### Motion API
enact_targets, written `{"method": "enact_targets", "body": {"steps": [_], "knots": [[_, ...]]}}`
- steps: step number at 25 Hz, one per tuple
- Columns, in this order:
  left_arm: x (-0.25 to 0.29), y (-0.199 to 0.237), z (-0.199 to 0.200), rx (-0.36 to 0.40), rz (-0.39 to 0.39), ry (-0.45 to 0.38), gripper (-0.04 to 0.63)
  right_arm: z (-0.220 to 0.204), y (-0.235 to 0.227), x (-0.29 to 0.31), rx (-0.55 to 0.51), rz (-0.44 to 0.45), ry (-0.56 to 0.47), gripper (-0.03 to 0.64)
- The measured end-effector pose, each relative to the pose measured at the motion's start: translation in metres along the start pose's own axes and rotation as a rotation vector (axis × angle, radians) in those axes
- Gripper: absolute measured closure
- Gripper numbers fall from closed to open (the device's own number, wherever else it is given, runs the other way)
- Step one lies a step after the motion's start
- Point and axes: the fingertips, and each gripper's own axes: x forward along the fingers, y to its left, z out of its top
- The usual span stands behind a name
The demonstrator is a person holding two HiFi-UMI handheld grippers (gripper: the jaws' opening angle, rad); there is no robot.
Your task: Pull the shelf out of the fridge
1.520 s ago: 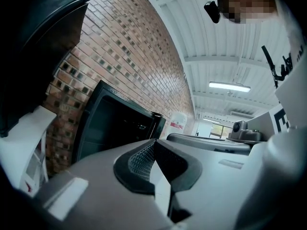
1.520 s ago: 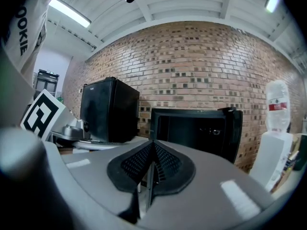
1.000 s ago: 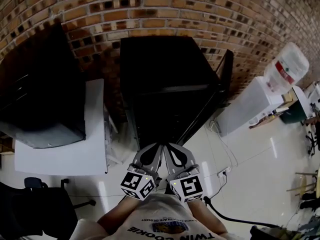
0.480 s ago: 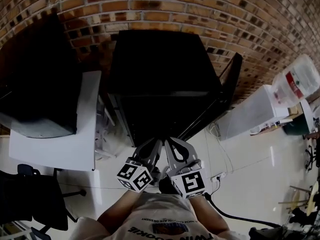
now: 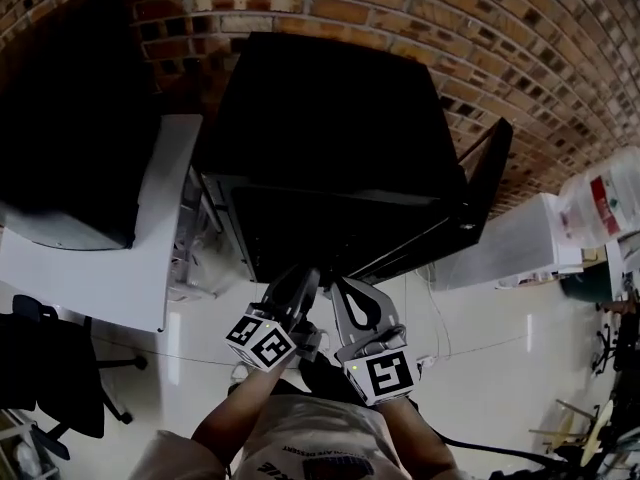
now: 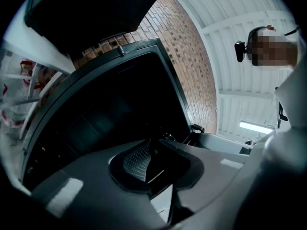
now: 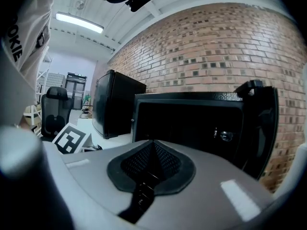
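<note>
Backing onto brick wall (image 5: 450, 18), open black fridge (image 5: 330, 118), glossy pale floor (image 5: 480, 368)

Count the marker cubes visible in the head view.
2. One cube is at lower centre, below the fridge; the other is just right of it, slightly lower. None seems hidden.

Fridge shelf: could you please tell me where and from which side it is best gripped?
Probably the shelf's front edge, mid-width, coming straight in through the fridge's open front. The door stands open at the right, so only that edge faces out; the dark interior hides the rest.
</note>
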Motion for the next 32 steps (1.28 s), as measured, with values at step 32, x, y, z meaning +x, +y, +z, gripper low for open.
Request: {"method": "enact_targets", "body": {"steps": [32], "knots": [[0.084, 0.222, -0.104, -0.465, 0.200, -0.303, 0.380, -0.063, -0.039, 0.051, -0.081, 0.212, 0.122, 0.612]]}}
